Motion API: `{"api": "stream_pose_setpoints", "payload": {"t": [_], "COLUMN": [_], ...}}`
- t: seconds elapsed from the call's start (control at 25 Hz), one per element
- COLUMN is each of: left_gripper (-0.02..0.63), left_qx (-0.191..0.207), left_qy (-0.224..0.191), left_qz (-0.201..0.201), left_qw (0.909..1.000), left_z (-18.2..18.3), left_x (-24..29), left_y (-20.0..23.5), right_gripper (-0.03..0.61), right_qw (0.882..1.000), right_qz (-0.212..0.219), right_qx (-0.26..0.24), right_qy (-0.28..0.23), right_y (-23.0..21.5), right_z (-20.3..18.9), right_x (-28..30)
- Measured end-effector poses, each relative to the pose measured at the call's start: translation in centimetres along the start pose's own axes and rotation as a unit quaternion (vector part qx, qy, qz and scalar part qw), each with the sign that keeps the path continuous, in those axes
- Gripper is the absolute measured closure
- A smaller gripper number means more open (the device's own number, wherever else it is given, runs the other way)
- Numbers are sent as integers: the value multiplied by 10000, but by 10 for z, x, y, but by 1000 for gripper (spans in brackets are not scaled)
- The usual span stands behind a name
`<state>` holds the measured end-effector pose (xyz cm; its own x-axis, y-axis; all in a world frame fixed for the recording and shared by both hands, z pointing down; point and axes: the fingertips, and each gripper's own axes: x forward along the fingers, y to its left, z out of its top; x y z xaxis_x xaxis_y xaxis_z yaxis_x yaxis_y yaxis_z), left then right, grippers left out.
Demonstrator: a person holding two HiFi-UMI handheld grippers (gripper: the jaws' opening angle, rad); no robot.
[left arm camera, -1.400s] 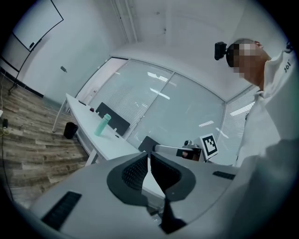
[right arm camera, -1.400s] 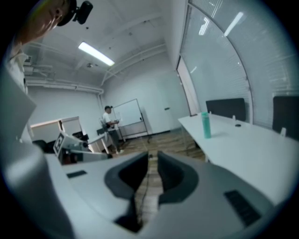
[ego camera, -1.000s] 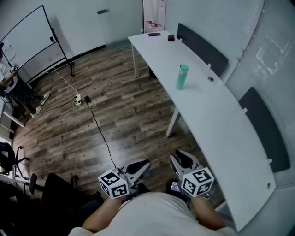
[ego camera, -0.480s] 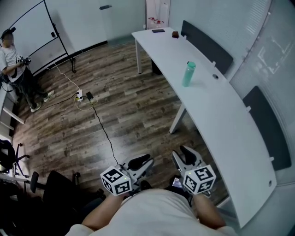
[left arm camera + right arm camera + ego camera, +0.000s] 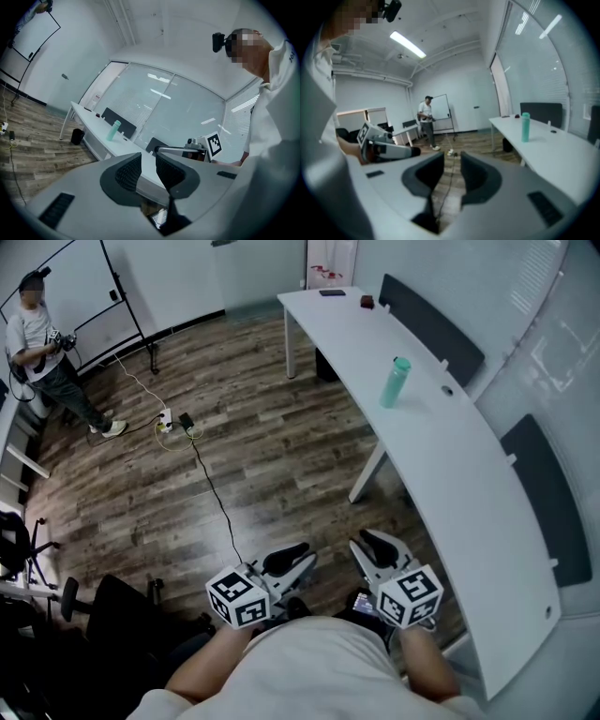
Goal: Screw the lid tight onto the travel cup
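White table (image 5: 450,474) holds cup (image 5: 396,382) well ahead; my left claw (image 5: 296,568) just parted, right claw (image 5: 367,554) just narrowed, both empty: approach not begun.

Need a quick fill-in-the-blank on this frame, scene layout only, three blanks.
1. The travel cup stands upright on the long white ___.
2. A person stands next to the ___ on wheels.
3. The power strip lies on the wooden ___.
Missing words: table; whiteboard; floor.
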<state>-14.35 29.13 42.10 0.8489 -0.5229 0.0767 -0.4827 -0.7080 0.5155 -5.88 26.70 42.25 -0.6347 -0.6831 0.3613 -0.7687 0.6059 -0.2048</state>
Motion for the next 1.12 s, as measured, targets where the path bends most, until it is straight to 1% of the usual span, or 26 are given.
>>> {"api": "stream_pose_setpoints", "payload": {"t": [0.32, 0.56, 0.76, 0.88, 1.12], "left_gripper": [511, 511, 511, 511, 511], "left_qx": [-40, -55, -100, -96, 60], "left_qy": [25, 20, 72, 81, 112], "left_qz": [-88, -110, -128, -67, -39], "left_qw": [10000, 9999, 9998, 9999, 9999], "left_z": [-4, -3, -5, 2, 18], "left_x": [-2, 3, 14, 25, 53], "left_y": [0, 4, 8, 15, 32], "right_gripper": [459, 457, 457, 458, 457], "right_qw": [9997, 9991, 9977, 9975, 9969], "right_qz": [-187, -378, -586, -600, -601], "right_qx": [152, 216, 322, 372, 435], "right_qy": [35, -17, -68, -104, -247], "right_y": [-1, -10, -31, -46, -86], "right_z": [-7, -3, -1, 3, 19], "right_x": [-1, -4, -4, 2, 24]}}
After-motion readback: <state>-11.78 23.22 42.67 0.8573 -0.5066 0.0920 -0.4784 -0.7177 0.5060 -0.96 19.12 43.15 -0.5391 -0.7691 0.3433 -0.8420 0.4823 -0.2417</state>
